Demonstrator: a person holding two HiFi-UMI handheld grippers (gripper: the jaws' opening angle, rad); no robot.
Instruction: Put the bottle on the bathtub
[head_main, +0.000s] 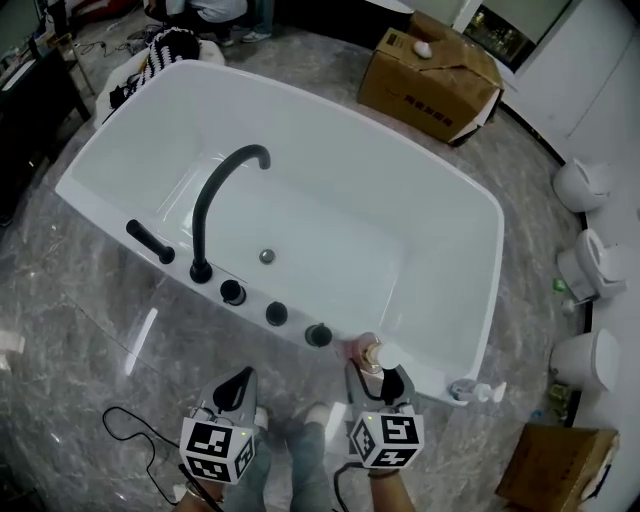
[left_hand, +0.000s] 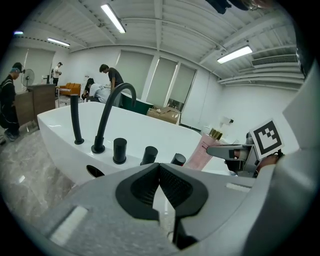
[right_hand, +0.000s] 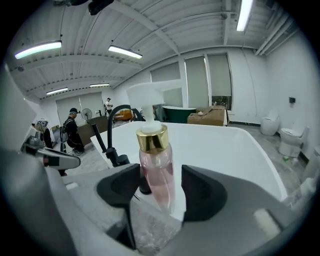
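**A:** Is there any writing, starting from the left?

**B:** Only patterns. The left gripper (left_hand: 159, 167) carries a cube (head_main: 217, 447) of black-and-white square markers. Its ribbed black pads are closed together on nothing, above the glossy grey marbled floor (head_main: 60, 330).

**A:** And the tub?

**B:** The bathtub (head_main: 470, 190) is smooth, glossy white and shaped like a rounded rectangle. Along its near rim stand a matte black rod-shaped handle (head_main: 150, 241), a tall arched black faucet (head_main: 222, 185), and then three short black cylindrical knobs (head_main: 276, 313).

**A:** Where is the bottle?

**B:** The bottle (right_hand: 156, 167) stands on that same near rim, just right of the last knob. It is a clear cylinder of pink liquid with a shiny gold collar and a white pump head. The fine print on its side is too small to read.

**A:** Is it being gripped?

**B:** No. The right gripper (right_hand: 161, 186) has its smooth dark jaws spread wide on either side of the bottle, and they are not clamping it.

**A:** What is further right?

**B:** Beyond the tub there is a brown cardboard box (head_main: 430, 75), and the dark print on it is unreadable. Rounded white toilets (head_main: 585, 185) stand along the right edge.
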